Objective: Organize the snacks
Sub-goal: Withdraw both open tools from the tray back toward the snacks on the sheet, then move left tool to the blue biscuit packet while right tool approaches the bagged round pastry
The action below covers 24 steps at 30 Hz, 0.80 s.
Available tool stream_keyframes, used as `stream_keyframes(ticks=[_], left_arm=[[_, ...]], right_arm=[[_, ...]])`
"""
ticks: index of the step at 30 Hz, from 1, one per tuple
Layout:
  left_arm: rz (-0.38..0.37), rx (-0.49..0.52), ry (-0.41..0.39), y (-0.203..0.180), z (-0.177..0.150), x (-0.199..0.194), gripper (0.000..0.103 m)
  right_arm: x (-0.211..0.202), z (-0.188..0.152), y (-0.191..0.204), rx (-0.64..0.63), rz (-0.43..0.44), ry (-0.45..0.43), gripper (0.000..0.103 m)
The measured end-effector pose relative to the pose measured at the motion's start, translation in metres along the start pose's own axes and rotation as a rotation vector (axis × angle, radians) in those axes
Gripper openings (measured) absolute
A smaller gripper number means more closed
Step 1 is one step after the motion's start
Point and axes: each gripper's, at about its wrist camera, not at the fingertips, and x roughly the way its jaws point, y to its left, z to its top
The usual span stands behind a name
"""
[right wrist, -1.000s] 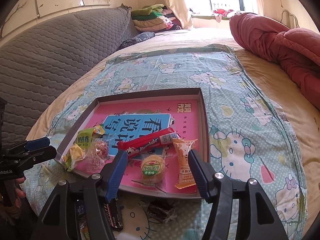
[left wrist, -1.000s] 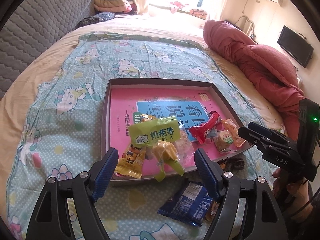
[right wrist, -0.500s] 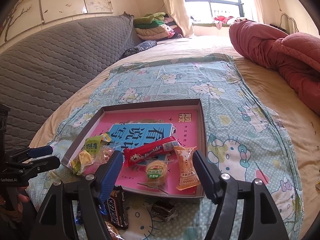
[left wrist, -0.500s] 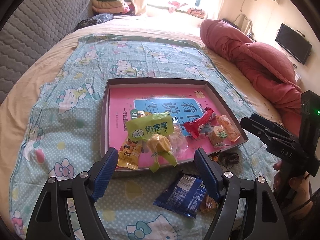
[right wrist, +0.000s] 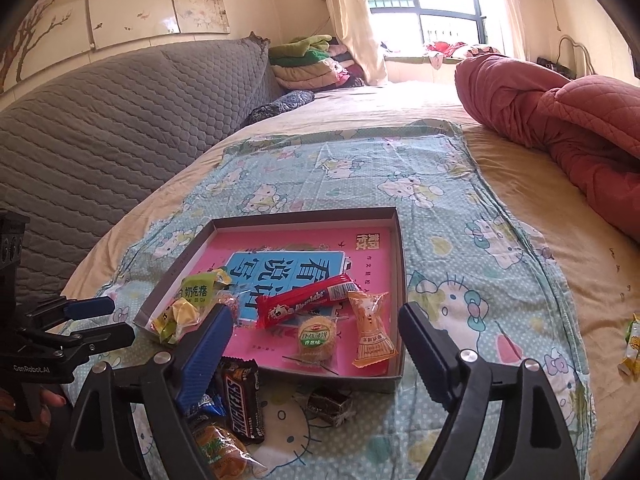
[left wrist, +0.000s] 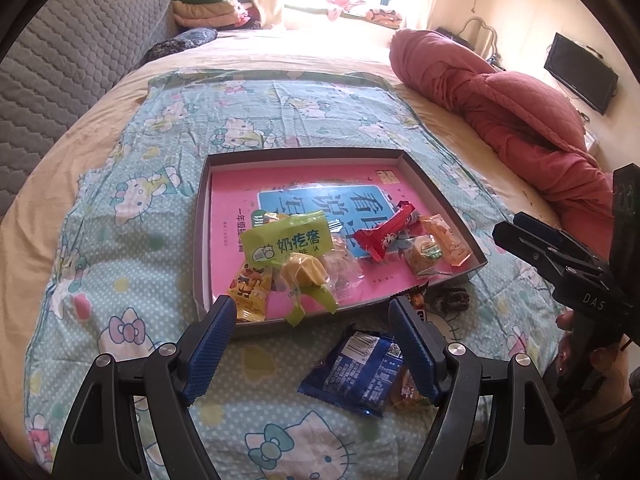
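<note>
Loose snacks on the bed sheet just short of the tray: blue packet (left wrist: pixel 356 372), Snickers bar (right wrist: pixel 242 398), orange packet (right wrist: pixel 220 450), small dark candy (right wrist: pixel 330 402). All likely light, crinkly, slippery film; best pinched across the flat body. Tray (left wrist: pixel 202 240) holds green pack (left wrist: pixel 288 240), red bar (right wrist: pixel 304 304), round biscuit (right wrist: pixel 314 338) and others. Left tool (left wrist: pixel 310 344) and right tool (right wrist: pixel 316 354): both wide open, empty.

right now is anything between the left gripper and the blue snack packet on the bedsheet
Nothing visible. The blue snack packet lies flat on the sheet just below the open left gripper, outside the tray; its right edge sits under the right finger.
</note>
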Motion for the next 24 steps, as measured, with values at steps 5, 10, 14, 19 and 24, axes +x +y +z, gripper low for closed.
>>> stream_keyframes(ticks=[5,10,14,19,24], left_arm=[[-0.002,0.01,0.004,-0.004,-0.002,-0.004,0.08],[-0.011,0.013,0.011,-0.005,-0.005,-0.007,0.08],[-0.019,0.02,0.023,-0.008,-0.009,-0.008,0.08],[-0.029,0.028,0.03,-0.011,-0.013,-0.011,0.08],[-0.038,0.035,0.036,-0.013,-0.014,-0.013,0.08]], right_arm=[[-0.011,-0.001,-0.001,0.013,0.005,-0.015,0.085],[-0.019,-0.001,-0.001,0.028,0.01,-0.022,0.085],[-0.025,-0.003,-0.003,0.048,0.014,-0.019,0.085],[-0.033,-0.006,-0.005,0.068,0.023,-0.016,0.086],[-0.034,-0.013,0.001,0.063,0.035,0.008,0.086]])
